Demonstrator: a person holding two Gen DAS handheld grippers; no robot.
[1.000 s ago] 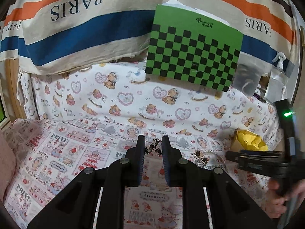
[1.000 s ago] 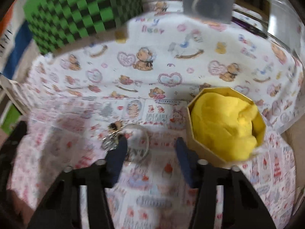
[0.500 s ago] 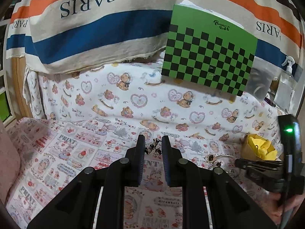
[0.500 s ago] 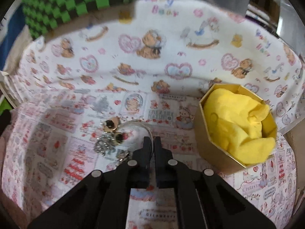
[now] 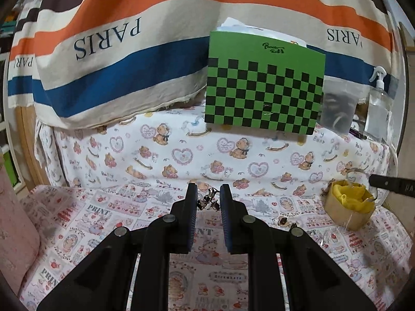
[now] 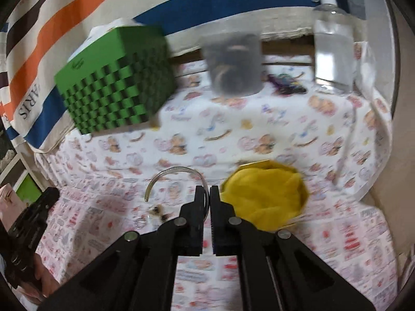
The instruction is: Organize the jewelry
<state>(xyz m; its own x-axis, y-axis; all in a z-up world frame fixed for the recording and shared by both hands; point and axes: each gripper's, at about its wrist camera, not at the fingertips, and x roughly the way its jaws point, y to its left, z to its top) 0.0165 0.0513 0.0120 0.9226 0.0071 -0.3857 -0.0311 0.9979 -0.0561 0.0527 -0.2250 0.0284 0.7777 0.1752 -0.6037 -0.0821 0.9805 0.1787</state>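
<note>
My right gripper (image 6: 209, 190) is shut on a thin silver bangle (image 6: 166, 172) and holds it lifted above the printed cloth, just left of the tan box with yellow lining (image 6: 267, 197). Small earrings (image 6: 157, 211) lie on the cloth below the bangle. In the left wrist view my left gripper (image 5: 207, 194) is narrowly open; a small silver jewelry piece (image 5: 208, 199) sits between its fingertips, and contact cannot be told. The box (image 5: 348, 207) stands at the right there, with the bangle (image 5: 356, 172) above it and earrings (image 5: 284, 221) on the cloth.
A green checkered box (image 5: 264, 88), a grey translucent container (image 5: 337, 108) and a clear spray bottle (image 5: 378, 106) stand on the raised shelf behind. A striped PARIS cloth (image 5: 129, 51) hangs at the back. A pink cushion (image 5: 15, 233) lies at the left edge.
My right gripper closed on the bangle, lifted it off the cloth and carried it right toward the yellow-lined box. The left gripper stayed narrowly open over the small silver piece.
</note>
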